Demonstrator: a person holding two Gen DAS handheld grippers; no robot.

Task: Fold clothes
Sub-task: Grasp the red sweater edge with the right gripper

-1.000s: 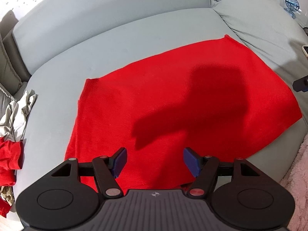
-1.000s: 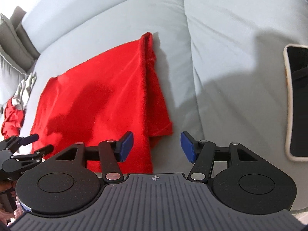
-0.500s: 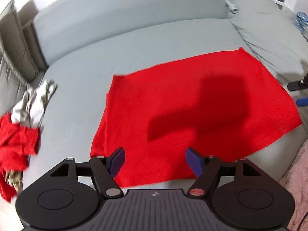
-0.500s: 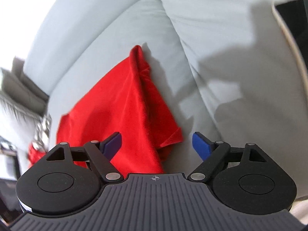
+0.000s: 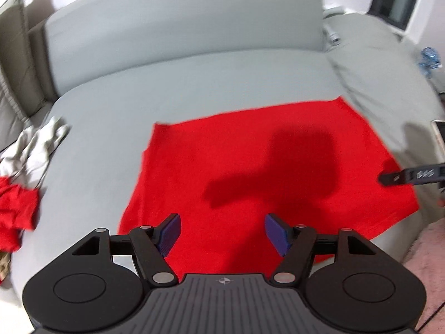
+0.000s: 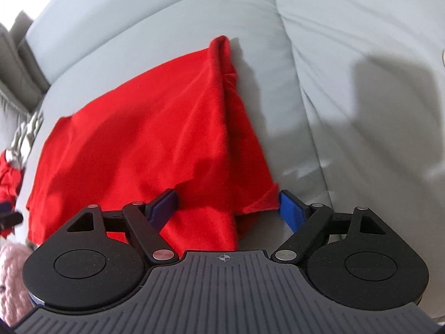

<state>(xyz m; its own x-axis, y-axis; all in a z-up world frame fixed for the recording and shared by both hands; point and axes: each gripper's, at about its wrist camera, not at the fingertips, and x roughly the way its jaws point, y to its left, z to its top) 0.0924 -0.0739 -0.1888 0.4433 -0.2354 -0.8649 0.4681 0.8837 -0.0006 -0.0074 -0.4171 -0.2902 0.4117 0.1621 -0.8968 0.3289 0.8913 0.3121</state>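
A red garment (image 5: 250,161) lies spread flat on the grey sofa seat (image 5: 167,89). My left gripper (image 5: 222,235) is open and empty, hovering over the garment's near edge. In the right wrist view the same garment (image 6: 144,144) shows a folded ridge along its right side and a sleeve corner (image 6: 261,200) at the near right. My right gripper (image 6: 228,206) is open, its jaws on either side of that corner, not gripping it. The right gripper's tip shows in the left wrist view (image 5: 411,176) at the garment's right edge.
A heap of red and pale clothes (image 5: 25,161) lies at the seat's left end. The sofa backrest (image 5: 180,22) rises behind, a grey cushion (image 6: 361,69) to the right. A pink fluffy rug (image 5: 428,245) lies below the sofa front.
The left gripper pulled back and swung right, so the garment sits more centred. The right gripper dropped closer to the sleeve corner, which now lies between its open jaws.
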